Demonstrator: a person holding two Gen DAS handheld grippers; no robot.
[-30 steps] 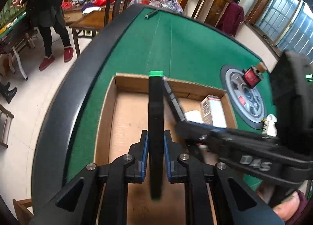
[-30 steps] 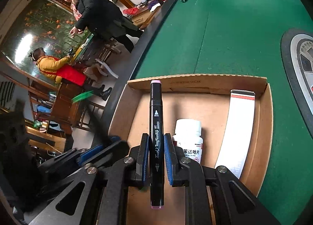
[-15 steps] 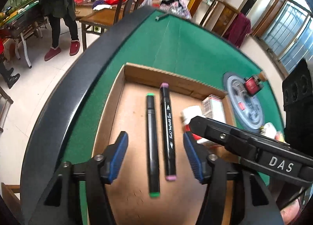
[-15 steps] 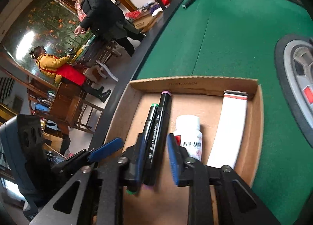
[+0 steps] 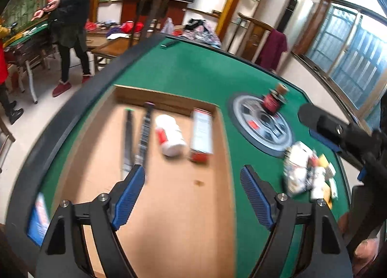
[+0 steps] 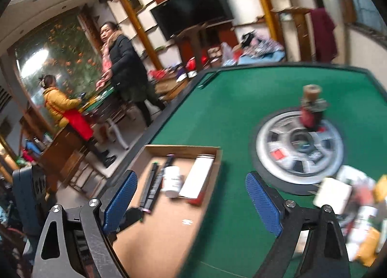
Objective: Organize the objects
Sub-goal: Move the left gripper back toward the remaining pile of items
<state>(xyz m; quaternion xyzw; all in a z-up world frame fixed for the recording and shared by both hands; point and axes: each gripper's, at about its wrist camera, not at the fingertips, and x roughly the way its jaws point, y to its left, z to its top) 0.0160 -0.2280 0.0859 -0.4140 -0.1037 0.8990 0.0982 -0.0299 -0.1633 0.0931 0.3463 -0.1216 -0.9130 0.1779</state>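
Four things already lie in the box [image 5: 169, 205]: a carton [image 5: 202, 130], a white bottle [image 5: 170, 135] and two markers [image 5: 137, 132] side by side at its left. I judge that part done, while a loose pile [image 5: 307, 174] near the round hub [image 5: 261, 128], plus a small jar [image 6: 312, 106] standing on it, is left to sort. My left gripper [image 5: 192, 195] and right gripper [image 6: 191, 203] both have jaws opening wide, nothing between them.
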